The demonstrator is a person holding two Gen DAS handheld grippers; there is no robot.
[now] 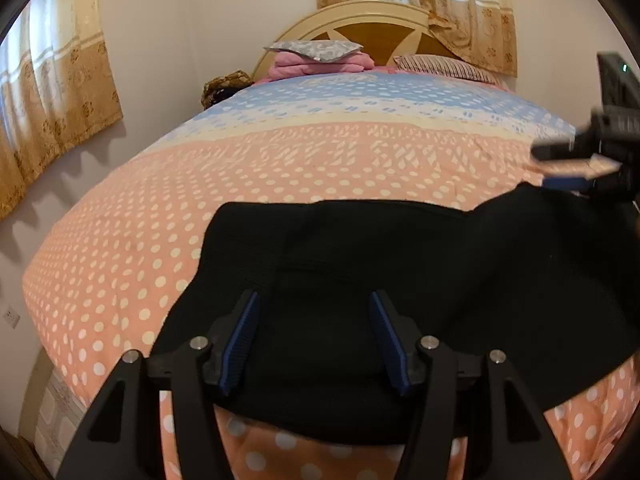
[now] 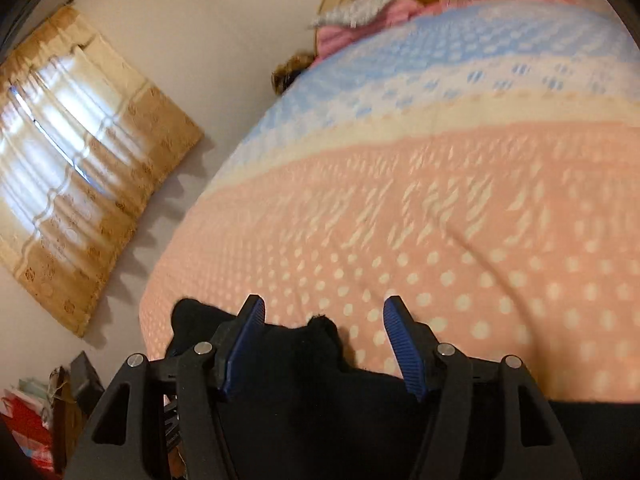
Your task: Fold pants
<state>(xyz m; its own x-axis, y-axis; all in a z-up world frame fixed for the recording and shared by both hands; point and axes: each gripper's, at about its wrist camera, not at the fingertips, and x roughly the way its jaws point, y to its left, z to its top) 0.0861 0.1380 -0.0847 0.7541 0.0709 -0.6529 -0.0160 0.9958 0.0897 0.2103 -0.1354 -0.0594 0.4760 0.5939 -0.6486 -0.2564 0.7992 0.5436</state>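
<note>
Left claw (image 1: pixel 314 338) open, gripping nothing; pants (image 1: pixel 400 280) spread under and ahead of it on the bed (image 1: pixel 120 240). Right claw (image 2: pixel 324 344) also open, a pants corner poking up between its pads. Risk: loose fold springing back; snagging cloth if closed too low.

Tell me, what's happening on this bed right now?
A person holding a gripper in each hand is folding black pants on a polka-dot bedspread. The left gripper and the right gripper both hover open over the fabric, gripping nothing. The pants lie flat in a folded bundle.
</note>
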